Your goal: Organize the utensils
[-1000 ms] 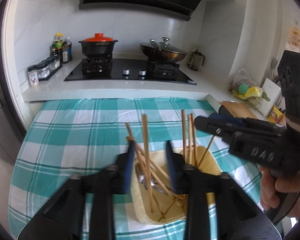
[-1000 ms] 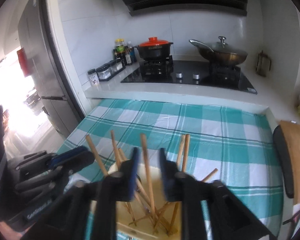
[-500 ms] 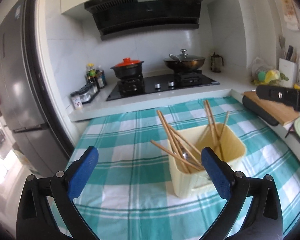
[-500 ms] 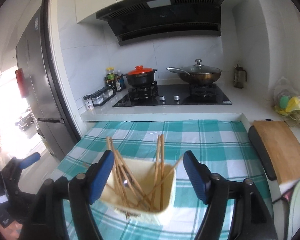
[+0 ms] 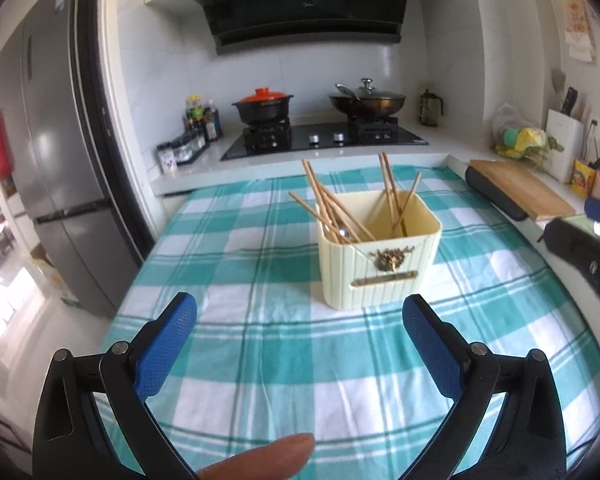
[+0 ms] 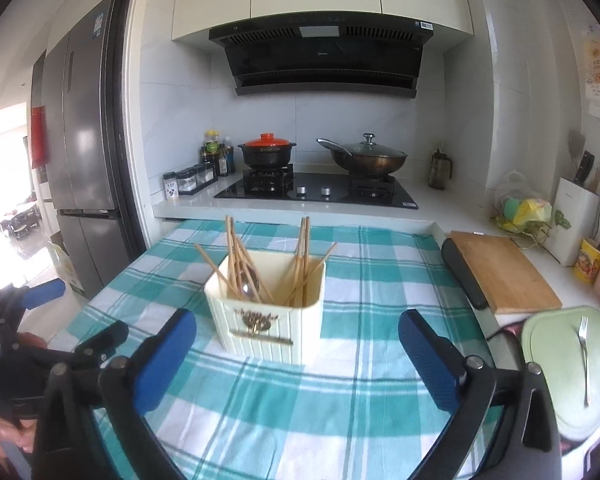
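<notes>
Cream plastic, ribbed and square, the utensil holder (image 5: 378, 258) stood upright on the teal-and-white checked tablecloth (image 5: 260, 272), with a gold emblem on the side facing the cameras. Wooden chopsticks (image 5: 328, 208) leaned out of it in two loose bunches, one to the left and one to the right, and a metal spoon (image 6: 249, 280) lay among the left bunch. The left gripper (image 5: 300, 344) hung short of the holder with its blue pads spread wide and nothing between them; its jaws had just been opening. A fingertip (image 5: 268, 456) showed at the bottom edge of the left wrist view. The right gripper (image 6: 298, 354) was likewise spread wide and empty, near the holder but apart from it, its jaws also just having opened. To the right, off the cloth, a fork (image 6: 584, 356) lay on a pale green board (image 6: 552, 392), just beside a wooden cutting board (image 6: 504, 276). A red-lidded pot (image 6: 267, 151) and a lidded wok (image 6: 368, 158) sat on the stove behind.
</notes>
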Demonstrator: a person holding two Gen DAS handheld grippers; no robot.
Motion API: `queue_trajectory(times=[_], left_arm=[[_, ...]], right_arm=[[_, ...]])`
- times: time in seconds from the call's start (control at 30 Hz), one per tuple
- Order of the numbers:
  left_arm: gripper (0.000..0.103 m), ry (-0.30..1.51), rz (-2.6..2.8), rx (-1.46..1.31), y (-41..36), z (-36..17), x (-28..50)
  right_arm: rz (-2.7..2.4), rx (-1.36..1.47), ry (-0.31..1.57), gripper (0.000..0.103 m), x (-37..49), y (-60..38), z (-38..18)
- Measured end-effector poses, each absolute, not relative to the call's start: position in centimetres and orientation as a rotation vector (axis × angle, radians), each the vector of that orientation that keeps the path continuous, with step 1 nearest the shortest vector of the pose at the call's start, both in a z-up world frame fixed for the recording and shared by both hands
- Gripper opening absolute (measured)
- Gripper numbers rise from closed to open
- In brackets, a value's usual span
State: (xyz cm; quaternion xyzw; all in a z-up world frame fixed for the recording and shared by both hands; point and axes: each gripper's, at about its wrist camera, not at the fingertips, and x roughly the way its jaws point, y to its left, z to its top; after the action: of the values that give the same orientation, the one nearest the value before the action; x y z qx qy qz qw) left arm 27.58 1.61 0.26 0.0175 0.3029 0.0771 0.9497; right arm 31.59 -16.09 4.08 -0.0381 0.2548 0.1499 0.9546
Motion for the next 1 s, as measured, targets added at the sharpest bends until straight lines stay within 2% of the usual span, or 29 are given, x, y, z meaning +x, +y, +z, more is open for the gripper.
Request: queue_trajectory(times=[0.4,1.0], left_arm=[[0.103,0.636,0.166,0.006,1.5,0.2,24.8],[0.103,0.632,0.181,-0.022,2.1,1.0,23.4]], right_arm=[[0.308,-0.118,0.572,0.103,26.7,-14.9,3.3],[0.318,-0.151,0.567,0.103,25.2,-13.1,4.6]])
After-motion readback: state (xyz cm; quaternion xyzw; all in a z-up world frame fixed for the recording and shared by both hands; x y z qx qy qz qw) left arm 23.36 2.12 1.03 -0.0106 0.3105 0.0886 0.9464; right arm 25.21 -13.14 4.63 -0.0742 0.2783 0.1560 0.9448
